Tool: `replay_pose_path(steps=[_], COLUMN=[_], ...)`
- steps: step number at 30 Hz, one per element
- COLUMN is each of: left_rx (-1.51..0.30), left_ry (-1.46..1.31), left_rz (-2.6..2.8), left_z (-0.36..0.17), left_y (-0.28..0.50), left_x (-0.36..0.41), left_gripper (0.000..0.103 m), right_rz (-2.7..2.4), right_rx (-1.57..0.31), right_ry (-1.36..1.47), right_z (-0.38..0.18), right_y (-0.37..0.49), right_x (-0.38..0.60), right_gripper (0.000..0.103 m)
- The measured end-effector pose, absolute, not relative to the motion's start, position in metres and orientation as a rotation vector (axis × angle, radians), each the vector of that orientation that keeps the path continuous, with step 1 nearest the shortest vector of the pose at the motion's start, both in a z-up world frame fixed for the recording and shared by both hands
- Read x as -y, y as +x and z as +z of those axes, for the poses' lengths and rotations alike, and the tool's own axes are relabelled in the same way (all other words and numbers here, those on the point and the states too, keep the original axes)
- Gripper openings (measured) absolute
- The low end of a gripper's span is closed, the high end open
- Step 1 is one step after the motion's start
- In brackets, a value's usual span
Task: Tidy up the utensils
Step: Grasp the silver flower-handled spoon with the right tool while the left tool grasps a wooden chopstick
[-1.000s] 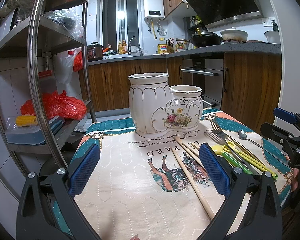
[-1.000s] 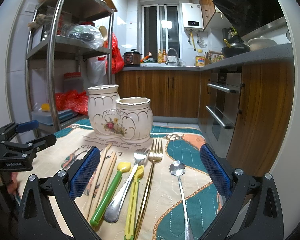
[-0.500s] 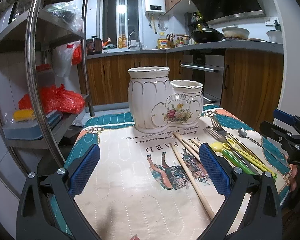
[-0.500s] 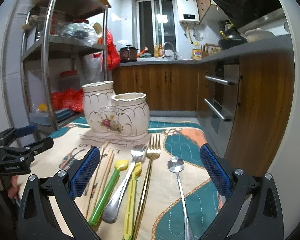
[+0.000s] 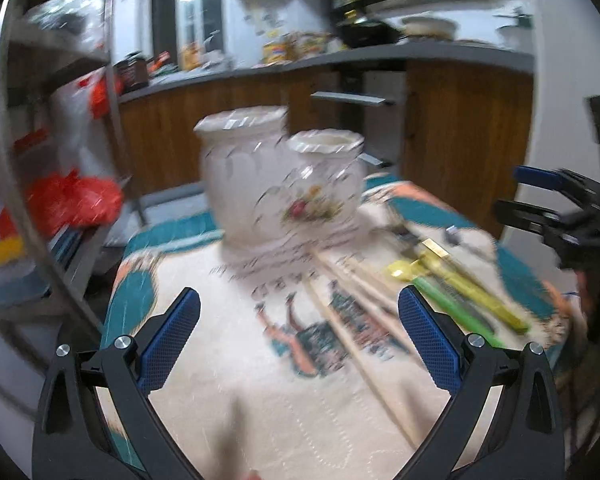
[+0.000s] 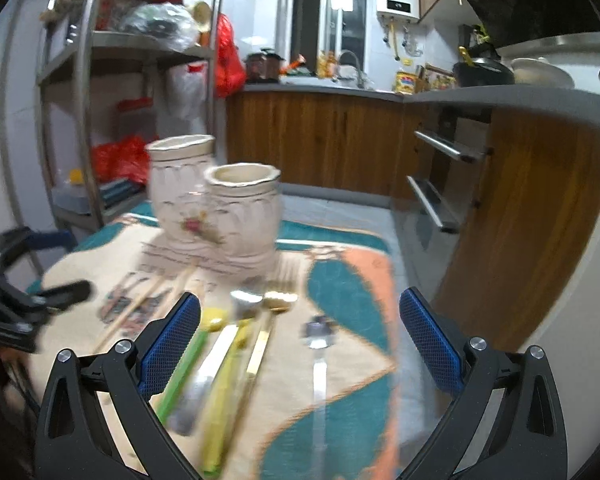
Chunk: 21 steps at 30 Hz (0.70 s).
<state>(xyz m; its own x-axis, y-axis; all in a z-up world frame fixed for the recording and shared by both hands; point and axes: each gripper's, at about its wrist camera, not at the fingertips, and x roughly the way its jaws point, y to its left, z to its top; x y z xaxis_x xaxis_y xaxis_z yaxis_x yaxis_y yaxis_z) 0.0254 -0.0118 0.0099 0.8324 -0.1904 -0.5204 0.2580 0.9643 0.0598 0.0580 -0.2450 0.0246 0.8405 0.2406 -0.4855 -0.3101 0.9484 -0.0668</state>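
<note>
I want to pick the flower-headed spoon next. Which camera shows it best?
The right wrist view: the flower-headed spoon lies full length between the open right tool fingers. The left wrist view shows only its blurred head beyond the other utensils.

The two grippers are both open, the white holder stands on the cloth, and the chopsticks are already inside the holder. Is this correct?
Not quite: the chopsticks are not inside the holder; they lie flat on the cloth in front of it, as the left wrist view shows. The rest holds: left gripper and right gripper are both open, and the holder stands on the cloth.
</note>
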Motion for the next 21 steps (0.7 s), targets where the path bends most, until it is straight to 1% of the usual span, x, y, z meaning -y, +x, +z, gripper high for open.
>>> replay_pose_path(steps=[5,9,12,15,16,17,18,19,21], left_rx=[-0.619,-0.716,-0.797,-0.881,-0.893,-0.905,-0.913,-0.924,-0.941], left_ry=[0.206,0.21,0.237,0.22,0.207,0.192,0.183,0.165,0.116], left_rz=[-0.266,-0.299,-0.315,-0.307,-0.306,-0.3,-0.298,-0.29,-0.287], left_z=[0.028,0.033,0.024,0.004,0.0,-0.005,-0.009,-0.015,-0.019], left_y=[0.048,0.064,0.071,0.071,0.07,0.068,0.067,0.065,0.061], left_x=[0.019,0.025,0.033,0.037,0.037,0.037,0.036,0.035,0.031], left_gripper=[0.098,0.098,0.098,0.097,0.097,0.093,0.086,0.083,0.069], right_rz=[0.258,0.276,0.306,0.3,0.296,0.292,0.283,0.281,0.298], right_rx=[-0.548,-0.61,-0.712,-0.801,-0.828,-0.847,-0.868,-0.888,-0.928], right_ry=[-0.181,-0.215,-0.229,-0.221,-0.213,-0.206,-0.196,-0.183,-0.155], right_z=[0.036,0.03,0.015,0.001,-0.004,-0.008,-0.013,-0.018,-0.026], right_y=[0.072,0.08,0.089,0.094,0.096,0.096,0.098,0.099,0.101], right_x=[0.26,0.26,0.258,0.26,0.261,0.263,0.264,0.265,0.266], right_gripper=[0.099,0.099,0.098,0.094,0.091,0.082,0.073,0.069,0.056])
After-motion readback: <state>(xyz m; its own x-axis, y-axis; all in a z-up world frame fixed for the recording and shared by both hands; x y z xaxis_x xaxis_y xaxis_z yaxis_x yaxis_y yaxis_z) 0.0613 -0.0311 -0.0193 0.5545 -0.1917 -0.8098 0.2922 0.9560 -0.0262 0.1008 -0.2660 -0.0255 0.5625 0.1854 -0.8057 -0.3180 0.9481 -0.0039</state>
